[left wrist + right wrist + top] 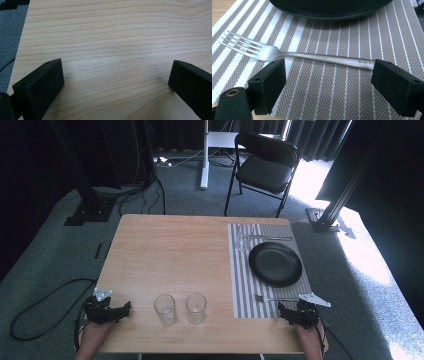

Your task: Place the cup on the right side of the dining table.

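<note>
The right tool (328,75), jaws apart, hovers just short of a fork (287,53) lying on the striped placemat (332,85) beside the black plate (275,264); the left tool (116,82) gapes over bare surface (112,37).

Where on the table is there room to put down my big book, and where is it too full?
The biggest bare patch is the wooden table left of the striped placemat and behind the two glasses. The left gripper sits over bare wood too. The placemat is crowded: black plate, fork by the right gripper, and clear glassware at the back.
</note>
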